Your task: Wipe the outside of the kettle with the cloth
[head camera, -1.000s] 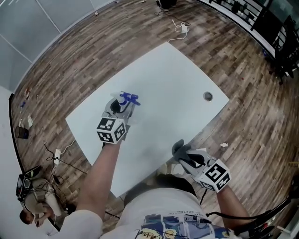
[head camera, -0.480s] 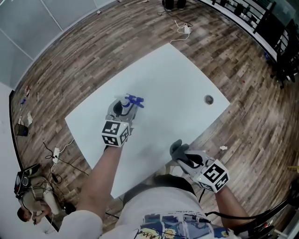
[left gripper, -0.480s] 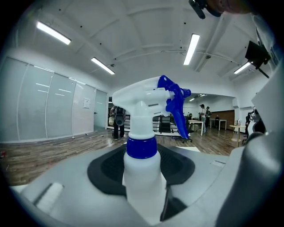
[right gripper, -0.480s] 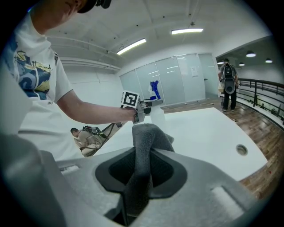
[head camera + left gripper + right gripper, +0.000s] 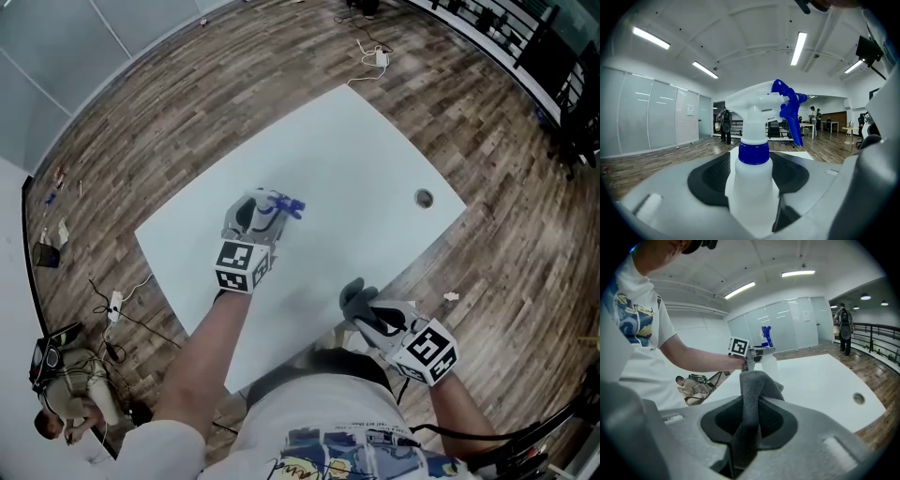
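Here, R hand-held gripper (image 5: 751,422), pinching grey cloth (image 5: 757,383)

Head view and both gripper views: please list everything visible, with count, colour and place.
White rectangular table: one, white, on the wooden floor.
Round hole: one, grey, near the table's right corner.
White plastic spray bottle with blue trigger: one, upright, between the left jaws.
Grey fleece cloth: one, grey, at the table's near edge.
White cable: one, floor beyond the table.
Crouching person: one, floor, lower left.
Kettle: none visible.
Left gripper: one, grey; jaws just been opening, bottle between them.
Right gripper: one, grey, shut on the cloth.
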The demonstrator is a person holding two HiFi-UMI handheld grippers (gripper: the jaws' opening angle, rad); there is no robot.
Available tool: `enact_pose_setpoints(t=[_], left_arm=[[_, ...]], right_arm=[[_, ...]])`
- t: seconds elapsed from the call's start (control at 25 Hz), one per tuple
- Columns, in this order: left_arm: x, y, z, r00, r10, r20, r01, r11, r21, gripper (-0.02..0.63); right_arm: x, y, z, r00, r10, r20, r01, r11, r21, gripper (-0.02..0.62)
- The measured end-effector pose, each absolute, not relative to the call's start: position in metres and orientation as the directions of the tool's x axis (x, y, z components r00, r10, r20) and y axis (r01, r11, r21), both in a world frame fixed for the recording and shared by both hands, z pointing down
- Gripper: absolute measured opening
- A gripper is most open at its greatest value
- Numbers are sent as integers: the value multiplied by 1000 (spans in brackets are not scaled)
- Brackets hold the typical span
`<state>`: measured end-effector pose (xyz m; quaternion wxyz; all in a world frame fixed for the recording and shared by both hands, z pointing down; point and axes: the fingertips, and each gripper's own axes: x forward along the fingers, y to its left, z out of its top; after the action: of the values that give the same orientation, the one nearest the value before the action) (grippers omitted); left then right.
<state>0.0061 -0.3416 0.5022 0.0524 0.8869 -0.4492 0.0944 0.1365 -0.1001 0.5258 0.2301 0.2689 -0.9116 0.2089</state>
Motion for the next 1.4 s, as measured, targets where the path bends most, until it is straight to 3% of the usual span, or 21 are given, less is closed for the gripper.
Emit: enact_pose_setpoints(t=[0.08, 0.44, 0.64, 0.84, 1.4], left_arm=[[3, -342, 501, 575, -789, 217, -809, -588, 3, 289], [-22, -301, 506, 582, -765, 276, -795, -607, -9, 305], [-51, -254, 490, 569, -763, 307, -811, -583, 51, 224], [-66, -197, 474, 619, -726, 301, -779, -617, 114, 1], [-79, -52, 424, 892, -374, 252, -432, -869, 239, 0]], right_arm=[[135, -99, 525, -748, -394, 533, -588, 767, -258, 78], [122, -97, 522, -765, -407, 500, -585, 763, -275, 78], [110, -101, 521, -790, -413, 454, -570, 767, -294, 78], [96, -103, 528, -785, -440, 437, -590, 746, -309, 78], [27, -50, 470, -654, -628, 421, -726, 678, -116, 78]])
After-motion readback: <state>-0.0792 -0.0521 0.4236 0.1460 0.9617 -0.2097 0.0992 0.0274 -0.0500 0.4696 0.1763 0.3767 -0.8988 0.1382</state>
